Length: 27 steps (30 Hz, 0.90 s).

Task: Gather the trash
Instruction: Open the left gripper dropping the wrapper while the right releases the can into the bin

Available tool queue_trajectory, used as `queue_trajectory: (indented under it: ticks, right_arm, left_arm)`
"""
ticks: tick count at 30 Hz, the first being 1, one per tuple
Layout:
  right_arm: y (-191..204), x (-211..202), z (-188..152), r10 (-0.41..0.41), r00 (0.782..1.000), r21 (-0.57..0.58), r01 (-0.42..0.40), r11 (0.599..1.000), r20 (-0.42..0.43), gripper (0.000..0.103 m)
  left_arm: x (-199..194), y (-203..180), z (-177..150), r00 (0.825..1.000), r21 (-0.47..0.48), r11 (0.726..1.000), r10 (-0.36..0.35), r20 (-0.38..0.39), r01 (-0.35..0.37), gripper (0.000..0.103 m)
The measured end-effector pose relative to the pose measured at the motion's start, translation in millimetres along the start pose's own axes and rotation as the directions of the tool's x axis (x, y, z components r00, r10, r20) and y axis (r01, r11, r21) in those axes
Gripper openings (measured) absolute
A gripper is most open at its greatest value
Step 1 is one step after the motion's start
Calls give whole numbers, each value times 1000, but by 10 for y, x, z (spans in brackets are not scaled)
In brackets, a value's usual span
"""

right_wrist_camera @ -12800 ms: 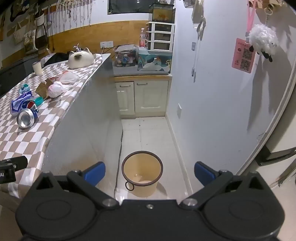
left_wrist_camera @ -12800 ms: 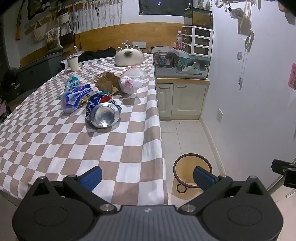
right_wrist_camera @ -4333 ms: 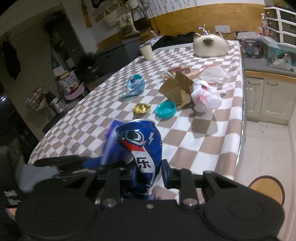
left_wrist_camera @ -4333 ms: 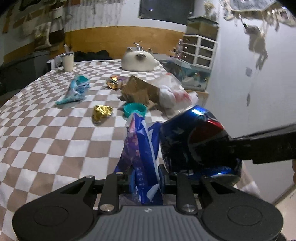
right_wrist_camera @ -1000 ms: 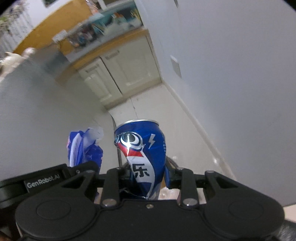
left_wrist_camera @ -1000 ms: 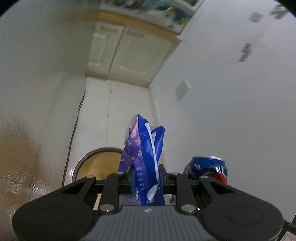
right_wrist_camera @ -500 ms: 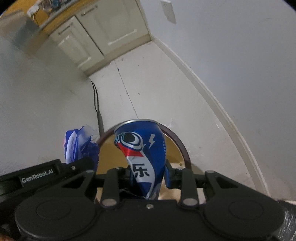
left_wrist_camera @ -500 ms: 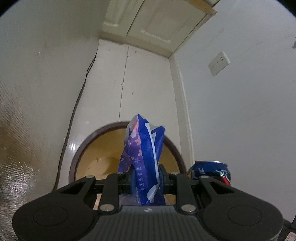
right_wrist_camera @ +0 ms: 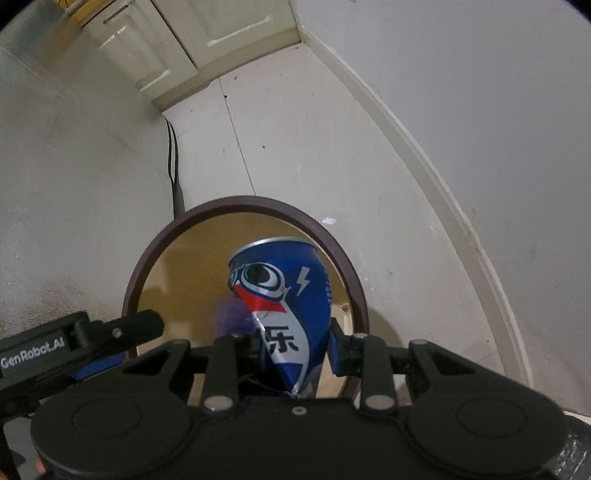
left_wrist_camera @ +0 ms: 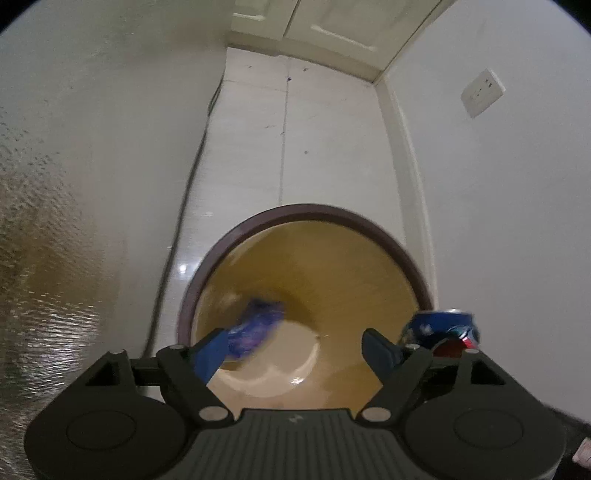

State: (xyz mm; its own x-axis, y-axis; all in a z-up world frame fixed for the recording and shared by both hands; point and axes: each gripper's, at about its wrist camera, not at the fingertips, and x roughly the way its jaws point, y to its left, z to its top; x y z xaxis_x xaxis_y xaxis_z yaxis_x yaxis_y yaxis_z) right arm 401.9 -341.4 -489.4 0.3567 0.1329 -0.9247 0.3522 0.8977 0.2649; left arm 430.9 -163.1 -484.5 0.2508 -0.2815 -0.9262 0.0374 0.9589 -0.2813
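Observation:
My left gripper [left_wrist_camera: 295, 347] is open and empty above the tan trash bin [left_wrist_camera: 258, 225] with a dark brown rim. The blue-and-purple wrapper [left_wrist_camera: 255, 325] is a blurred shape inside the bin, free of the fingers. My right gripper [right_wrist_camera: 291, 343] is shut on a crushed blue Pepsi can [right_wrist_camera: 284, 295], held upright over the bin [right_wrist_camera: 236, 205]. The can also shows at the right of the left wrist view [left_wrist_camera: 439, 328]. The wrapper shows as a purple blur [right_wrist_camera: 231, 314] beside the can. The left gripper's body [right_wrist_camera: 74, 343] lies at the lower left of the right wrist view.
The bin stands on a white tiled floor [left_wrist_camera: 325, 140] between a pale panel on the left [left_wrist_camera: 74, 184] and a white wall with a socket [left_wrist_camera: 482, 92]. A dark cable [right_wrist_camera: 173, 162] runs down the floor by the panel. Cream cabinet doors [right_wrist_camera: 207, 29] stand beyond.
My left gripper has opened and the blue-and-purple wrapper has dropped out of it into the bin. Both grippers have moved lower over the bin. The can is still held.

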Motion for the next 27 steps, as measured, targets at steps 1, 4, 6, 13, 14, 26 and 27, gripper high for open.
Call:
queue_trajectory:
  ticks: [1, 4, 6, 13, 14, 26, 27]
  right_arm:
    - [-3, 15, -3, 4, 1000, 2, -4, 1000, -2, 31]
    - [-15, 61, 9, 22, 1000, 5, -22, 1000, -9, 31]
    - [-2, 122, 8, 37, 999, 7, -37, 999, -12, 31]
    - [98, 269, 0, 163, 986, 55, -161, 985, -20, 44]
    - [112, 274, -4, 154, 988, 52, -153, 987, -18, 54]
    - [137, 322, -95, 5, 998, -43, -8, 999, -67, 62]
    - [143, 313, -92, 1, 998, -47, -4, 999, -66, 62]
  left_arm:
    - [-3, 1, 3, 1000, 11, 1000, 16, -4, -16, 85]
    - [-72, 41, 0, 999, 28, 998, 48, 8, -48, 92]
    - [-110, 82, 21, 998, 27, 998, 64, 21, -64, 95]
    - [-187, 297, 90, 993, -29, 994, 111, 43, -110, 100]
    - [-211, 327, 72, 992, -32, 993, 116, 43, -115, 101]
    - [-122, 226, 42, 985, 32, 985, 171, 10, -171, 103]
    - [-121, 226, 42, 985, 35, 984, 173, 9, -174, 103]
